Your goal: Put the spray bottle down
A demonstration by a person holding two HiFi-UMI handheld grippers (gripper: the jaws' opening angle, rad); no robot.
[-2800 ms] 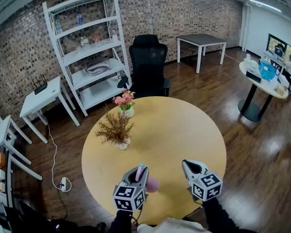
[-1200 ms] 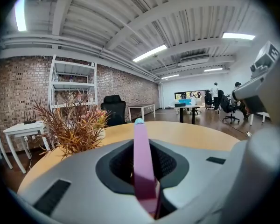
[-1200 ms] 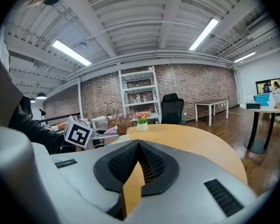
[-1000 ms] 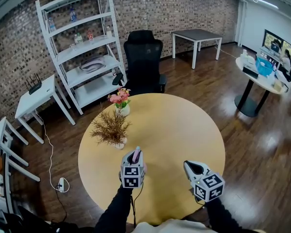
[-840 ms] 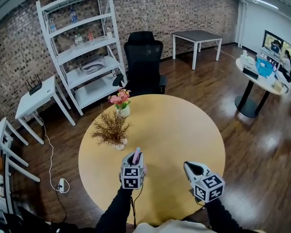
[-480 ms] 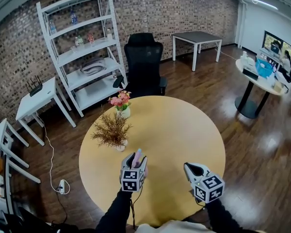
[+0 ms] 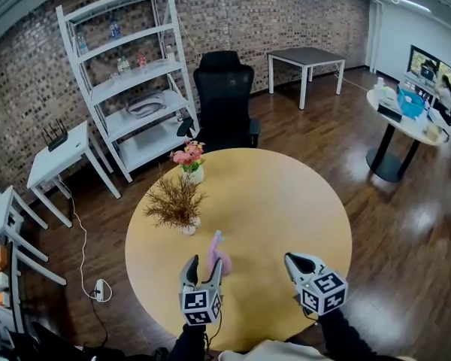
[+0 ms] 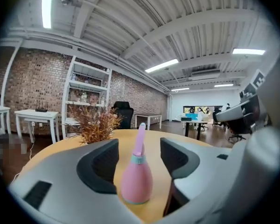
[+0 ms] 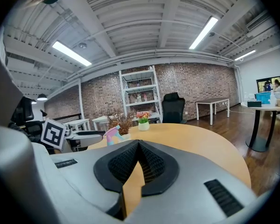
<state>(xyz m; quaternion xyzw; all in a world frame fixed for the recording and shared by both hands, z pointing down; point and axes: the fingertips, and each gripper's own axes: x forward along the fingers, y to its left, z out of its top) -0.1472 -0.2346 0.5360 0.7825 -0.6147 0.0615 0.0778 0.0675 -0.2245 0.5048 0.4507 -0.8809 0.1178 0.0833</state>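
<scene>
On table (image 7: 286, 201): upright spray bottle (image 7: 216, 255)

The left gripper (image 7: 202, 269) has drawn back toward the person, and its fingers (image 8: 100, 164) have just been opening. The spray bottle (image 7: 216, 256), gripped before, now stands free on the surface (image 7: 286, 201) between them.

The spray bottle (image 7: 216, 256) is pink, with a round, bulb-shaped body, a pale blue collar at the neck and a slim pink nozzle rising from it. It stands upright on its base on the round yellow counter (image 7: 286, 194), toward the near-left edge. It sits between the jaws of my left claw (image 7: 201, 271), which have just been opening, and neither pad touches it.
</scene>
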